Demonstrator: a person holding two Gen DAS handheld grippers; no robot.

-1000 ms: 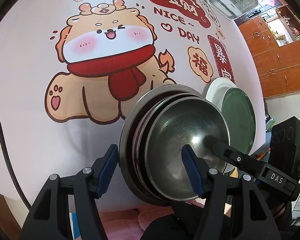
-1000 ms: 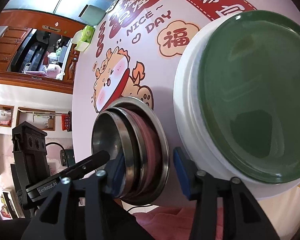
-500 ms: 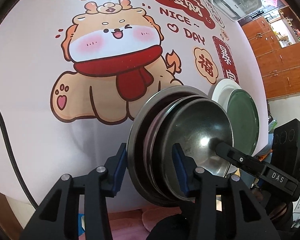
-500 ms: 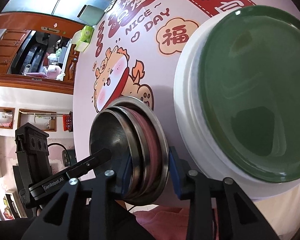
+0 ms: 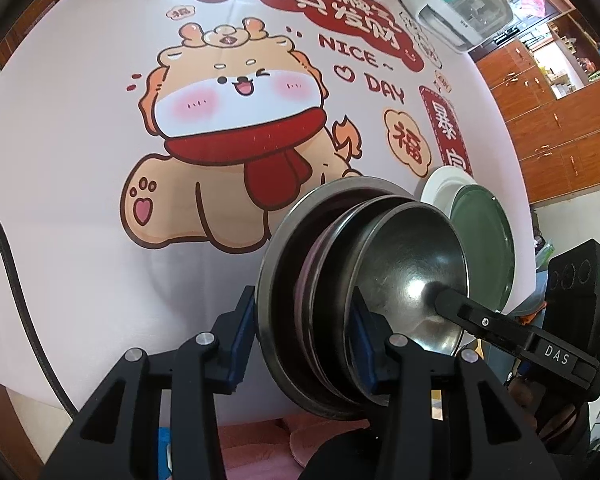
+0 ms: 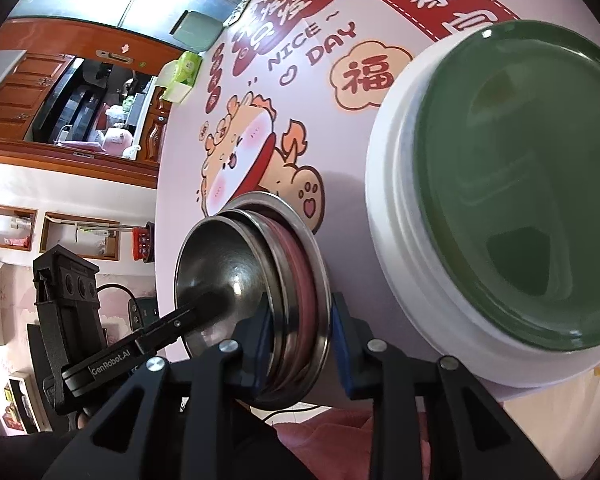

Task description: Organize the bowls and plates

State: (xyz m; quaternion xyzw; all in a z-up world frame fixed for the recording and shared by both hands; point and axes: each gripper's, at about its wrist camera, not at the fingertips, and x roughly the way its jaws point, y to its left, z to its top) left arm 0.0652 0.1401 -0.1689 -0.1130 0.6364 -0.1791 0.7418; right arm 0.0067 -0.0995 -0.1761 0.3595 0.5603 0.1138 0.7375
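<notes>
Two hand-held grippers pinching bowl stack [image 5: 364, 292] rim (table edge).

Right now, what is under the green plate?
A white plate lies directly under the green plate, its rim showing around it. Anything beneath the white plate is covered.

The nested bowls [image 5: 412, 280] are brushed, shiny metal with one dull pink rim between them, the green plate [image 6: 520, 184] is glossy glaze on a matt white plate [image 6: 392, 216], and the printed cloth [image 5: 80, 200] over the surface looks smooth.
</notes>
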